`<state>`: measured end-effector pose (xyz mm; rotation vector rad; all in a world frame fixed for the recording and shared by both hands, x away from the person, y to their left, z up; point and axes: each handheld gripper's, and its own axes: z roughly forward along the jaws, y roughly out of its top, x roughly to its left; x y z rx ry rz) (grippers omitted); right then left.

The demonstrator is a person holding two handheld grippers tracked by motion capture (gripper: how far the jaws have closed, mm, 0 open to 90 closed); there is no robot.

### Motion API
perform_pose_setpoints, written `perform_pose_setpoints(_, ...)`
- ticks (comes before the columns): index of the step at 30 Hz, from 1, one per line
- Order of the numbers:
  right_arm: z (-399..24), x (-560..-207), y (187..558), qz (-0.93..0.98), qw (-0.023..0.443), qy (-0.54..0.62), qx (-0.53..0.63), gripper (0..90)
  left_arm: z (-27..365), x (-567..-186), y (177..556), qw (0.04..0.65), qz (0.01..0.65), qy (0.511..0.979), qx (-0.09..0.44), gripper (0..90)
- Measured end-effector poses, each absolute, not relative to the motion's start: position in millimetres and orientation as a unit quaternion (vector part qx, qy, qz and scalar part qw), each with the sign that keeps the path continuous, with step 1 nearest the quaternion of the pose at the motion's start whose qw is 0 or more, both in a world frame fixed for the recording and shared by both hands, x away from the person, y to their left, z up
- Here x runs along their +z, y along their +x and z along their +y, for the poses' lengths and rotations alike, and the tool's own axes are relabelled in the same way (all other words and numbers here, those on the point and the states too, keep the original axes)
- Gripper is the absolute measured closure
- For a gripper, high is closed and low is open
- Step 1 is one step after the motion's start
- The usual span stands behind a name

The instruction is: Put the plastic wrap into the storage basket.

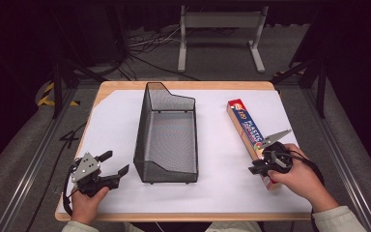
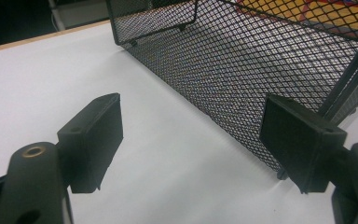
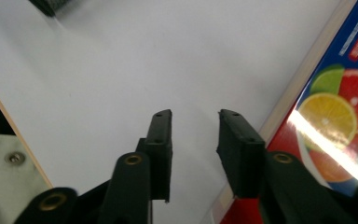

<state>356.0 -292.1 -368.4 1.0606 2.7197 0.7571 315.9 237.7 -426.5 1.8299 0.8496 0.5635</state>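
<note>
Hovering right of the mesh basket (image 1: 166,133), the half-open, empty right tool (image 1: 260,166) may push the wrap box (image 1: 249,134) askew; left tool (image 1: 113,166) wide open, empty.

black diamond-mesh basket (image 1: 166,133); white table cover (image 1: 111,125); red-and-blue box (image 1: 249,133) printed with citrus slices; black claws

a black wire mesh basket (image 1: 166,135) stands upright and empty. right of the basket, well apart, a long plastic wrap box (image 1: 248,131) with fruit pictures lies flat, angled.
</note>
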Motion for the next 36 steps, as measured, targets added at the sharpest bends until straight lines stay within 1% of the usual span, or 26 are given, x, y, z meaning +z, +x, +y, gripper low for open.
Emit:
perform_pose_setpoints(4, -292, -360, 358, 0.876, 0.072, 0.367, 0.305, 44.6, 238, -427, 316, 0.501, 0.352, 0.756, 0.232, 22.1)
perform_pose_setpoints(7, -291, -356, 356, 0.855, 0.095, 0.373, 0.349, 35.4, 238, -426, 317, 0.501, 0.352, 0.755, 0.233, 22.1)
perform_pose_setpoints(9, -290, -354, 355, 0.834, 0.122, 0.378, 0.383, 28.1, 238, -426, 317, 0.501, 0.352, 0.756, 0.233, 22.1)
perform_pose_setpoints(10, -290, -353, 355, 0.823, 0.135, 0.383, 0.397, 25.6, 237, -426, 316, 0.5, 0.351, 0.756, 0.233, 22.1)
perform_pose_setpoints(11, -290, -353, 355, 0.823, 0.135, 0.383, 0.397, 25.6, 237, -426, 316, 0.5, 0.351, 0.756, 0.233, 22.1)
perform_pose_setpoints(12, -291, -352, 355, 0.813, 0.148, 0.388, 0.408, 24.3, 237, -426, 316, 0.5, 0.35, 0.757, 0.234, 22.1)
perform_pose_setpoints(14, -293, -350, 356, 0.794, 0.173, 0.396, 0.428, 19.5, 238, -426, 316, 0.501, 0.352, 0.756, 0.234, 22.1)
perform_pose_setpoints(16, -297, -348, 359, 0.776, 0.188, 0.412, 0.439, 18.9, 238, -426, 316, 0.5, 0.351, 0.756, 0.235, 22.1)
perform_pose_setpoints(19, -299, -345, 364, 0.767, 0.192, 0.428, 0.438, 18.8, 237, -427, 316, 0.5, 0.353, 0.756, 0.233, 22.1)
perform_pose_setpoints(21, -298, -343, 367, 0.764, 0.202, 0.432, 0.435, 18.8, 237, -427, 317, 0.501, 0.353, 0.755, 0.233, 22.1)
perform_pose_setpoints(24, -297, -338, 373, 0.754, 0.197, 0.447, 0.439, 19.6, 237, -427, 317, 0.5, 0.353, 0.756, 0.233, 22.1)
perform_pose_setpoints(34, -289, -334, 396, 0.75, 0.222, 0.477, 0.401, 19.4, 236, -427, 317, 0.501, 0.352, 0.756, 0.232, 22.1)
perform_pose_setpoints(36, -287, -336, 407, 0.75, 0.211, 0.489, 0.392, 19.8, 237, -427, 317, 0.498, 0.351, 0.758, 0.234, 22.1)
